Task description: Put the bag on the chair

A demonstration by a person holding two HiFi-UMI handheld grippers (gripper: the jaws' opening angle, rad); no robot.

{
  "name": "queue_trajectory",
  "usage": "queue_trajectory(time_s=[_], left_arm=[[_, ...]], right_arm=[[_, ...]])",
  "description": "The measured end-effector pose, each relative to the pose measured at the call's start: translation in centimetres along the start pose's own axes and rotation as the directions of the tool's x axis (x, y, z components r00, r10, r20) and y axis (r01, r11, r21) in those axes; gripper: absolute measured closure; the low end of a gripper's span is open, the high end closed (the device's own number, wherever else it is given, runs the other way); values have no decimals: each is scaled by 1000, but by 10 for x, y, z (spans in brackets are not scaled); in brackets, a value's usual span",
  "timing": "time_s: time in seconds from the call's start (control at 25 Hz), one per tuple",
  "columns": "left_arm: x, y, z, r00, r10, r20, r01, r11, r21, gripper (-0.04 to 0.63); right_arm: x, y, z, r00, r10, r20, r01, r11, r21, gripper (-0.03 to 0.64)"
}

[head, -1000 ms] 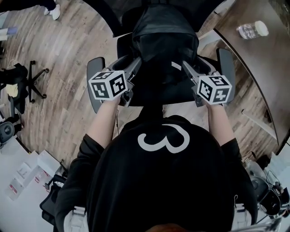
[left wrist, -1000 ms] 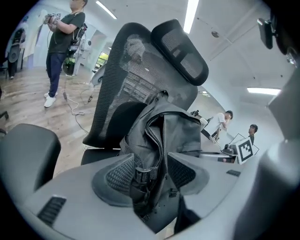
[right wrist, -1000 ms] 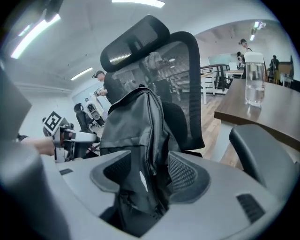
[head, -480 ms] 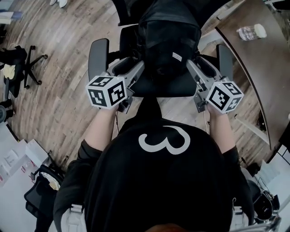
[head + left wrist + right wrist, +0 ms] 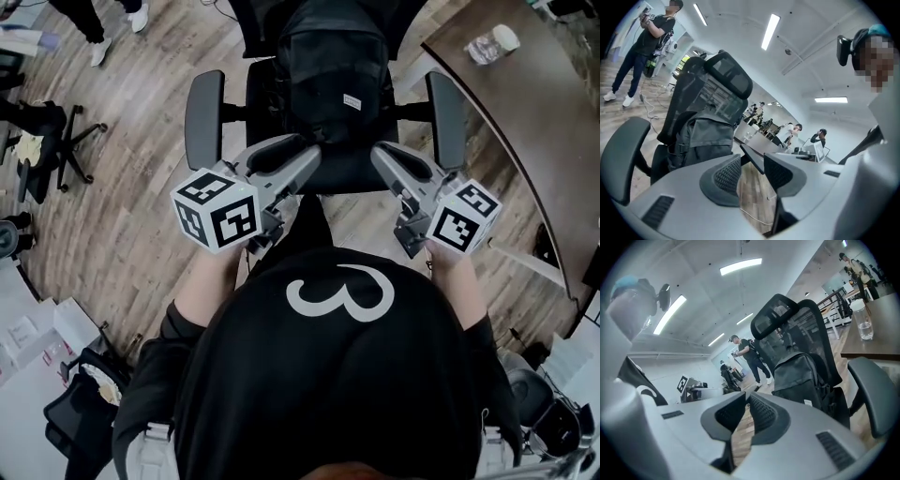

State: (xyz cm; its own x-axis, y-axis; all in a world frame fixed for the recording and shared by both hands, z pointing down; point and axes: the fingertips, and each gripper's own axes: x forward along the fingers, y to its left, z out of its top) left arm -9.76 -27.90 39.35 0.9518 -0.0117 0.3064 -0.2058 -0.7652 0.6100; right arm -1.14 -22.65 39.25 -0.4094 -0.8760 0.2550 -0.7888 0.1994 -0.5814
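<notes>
Bag (image 5: 336, 80): black, upright on chair (image 5: 203, 117) seat against backrest, top centre. Floor (image 5: 122, 197): wood plank. Table (image 5: 530, 112), bottle (image 5: 491, 43): upper right. Left gripper (image 5: 312, 156): below bag, jaws apart, just narrowing, empty. Right gripper (image 5: 380, 156): alongside, jaws just closed together, empty.

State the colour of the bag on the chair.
The bag is black, with a small white tag; clearest in the right gripper view.
</notes>
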Motion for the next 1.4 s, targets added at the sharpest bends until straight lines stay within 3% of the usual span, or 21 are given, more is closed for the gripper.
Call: queue_trajectory(time_s=[0.28,0.4,0.64,1.08,1.28,1.4], left_arm=[[-12,-66,-21,996,-84,-3,84,994,65,532],[-25,-106,-34,991,-131,-8,131,985,111,552],[-44,-154,-49,989,-150,0,147,968,203,571],[-69,-191,-52,989,-145,40,129,955,268,571],[-78,-194,-39,990,-128,51,107,946,307,571],[-80,-190,-36,990,-130,58,107,947,303,571]], right_arm=[[-48,47,-9,995,76,63,-74,997,-30,580],[-71,72,-14,992,97,87,-93,994,-50,584],[-106,104,-21,980,144,136,-139,989,-50,592],[-134,132,-29,972,165,165,-155,985,-72,592],[-131,144,-19,978,144,152,-126,984,-126,592],[-128,144,-18,977,152,152,-137,985,-105,592]])
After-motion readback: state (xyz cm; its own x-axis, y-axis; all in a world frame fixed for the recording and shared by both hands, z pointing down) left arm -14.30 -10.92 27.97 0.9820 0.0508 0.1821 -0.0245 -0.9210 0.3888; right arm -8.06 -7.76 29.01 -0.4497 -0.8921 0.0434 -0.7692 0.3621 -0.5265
